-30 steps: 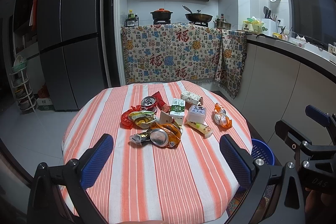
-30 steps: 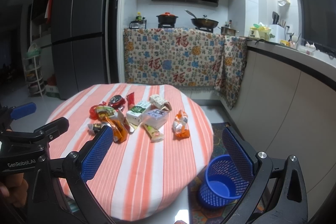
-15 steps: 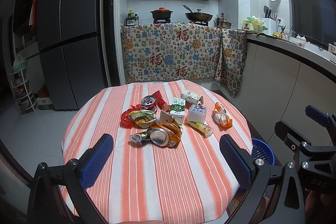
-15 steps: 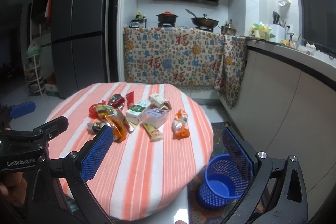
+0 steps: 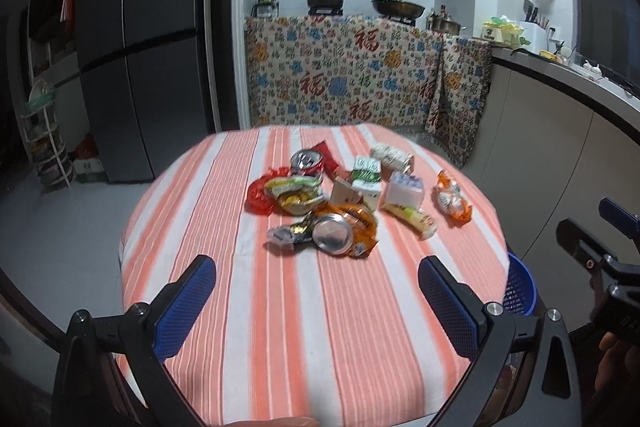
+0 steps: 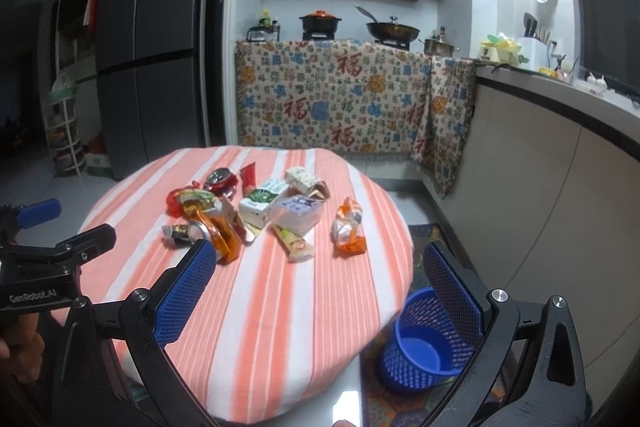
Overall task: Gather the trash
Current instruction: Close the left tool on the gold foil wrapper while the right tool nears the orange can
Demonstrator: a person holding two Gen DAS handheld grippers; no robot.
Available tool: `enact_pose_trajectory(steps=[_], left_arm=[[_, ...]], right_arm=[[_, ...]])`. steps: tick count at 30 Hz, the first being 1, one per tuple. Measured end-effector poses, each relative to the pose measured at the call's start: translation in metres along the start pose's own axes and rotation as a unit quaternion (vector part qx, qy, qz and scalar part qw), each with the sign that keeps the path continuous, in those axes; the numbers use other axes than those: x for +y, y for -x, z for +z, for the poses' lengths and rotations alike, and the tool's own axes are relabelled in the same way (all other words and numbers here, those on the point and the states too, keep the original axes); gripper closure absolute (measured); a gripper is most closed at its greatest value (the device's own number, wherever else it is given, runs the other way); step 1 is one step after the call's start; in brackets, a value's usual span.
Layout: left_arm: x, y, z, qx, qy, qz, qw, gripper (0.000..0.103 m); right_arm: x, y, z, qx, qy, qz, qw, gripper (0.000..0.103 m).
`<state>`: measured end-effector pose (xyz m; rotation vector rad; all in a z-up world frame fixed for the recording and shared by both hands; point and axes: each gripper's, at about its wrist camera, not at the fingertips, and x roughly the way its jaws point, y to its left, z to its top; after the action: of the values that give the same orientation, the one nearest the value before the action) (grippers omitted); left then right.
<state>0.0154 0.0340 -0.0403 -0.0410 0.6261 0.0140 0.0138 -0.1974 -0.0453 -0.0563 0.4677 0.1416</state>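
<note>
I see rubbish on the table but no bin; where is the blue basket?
The blue basket stands on the floor by the round table's near right edge, low in the right wrist view, partly behind that gripper's right finger.

I see a table [image 5: 280, 327] striped orange and white, a blue mesh basket [image 6: 420, 347], blue pads on my black fingers [image 6: 184, 291], an orange wrapper [image 6: 348, 227], a green-and-white carton [image 6: 262, 201], and a red can [image 6: 220, 181].

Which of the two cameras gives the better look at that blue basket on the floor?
The right wrist view: the blue basket shows nearly whole, open and empty, beside the table. The left wrist view catches only a sliver of it behind the table edge.
</note>
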Motion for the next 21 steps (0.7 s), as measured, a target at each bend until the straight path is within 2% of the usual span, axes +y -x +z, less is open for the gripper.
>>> enact_pose_trajectory(steps=[5,11,17,21], left_arm=[[0.026,-0.039,-0.013,0.047,0.016,-0.003,0.9988,0.000],[0.036,-0.093,-0.025,0.091,-0.015,0.005,0.9957,0.000],[0.044,-0.150,-0.021,0.133,-0.053,0.020,0.9895,0.000],[0.046,-0.175,-0.020,0.153,-0.069,0.019,0.9857,0.000]], right_arm=[[0.004,-0.036,-0.018,0.035,0.003,0.014,0.999,0.000],[0.008,-0.078,-0.048,0.088,0.008,0.031,0.996,0.000],[0.012,-0.110,-0.070,0.133,0.014,0.048,0.990,0.000],[0.016,-0.132,-0.076,0.164,0.013,0.067,0.984,0.000]])
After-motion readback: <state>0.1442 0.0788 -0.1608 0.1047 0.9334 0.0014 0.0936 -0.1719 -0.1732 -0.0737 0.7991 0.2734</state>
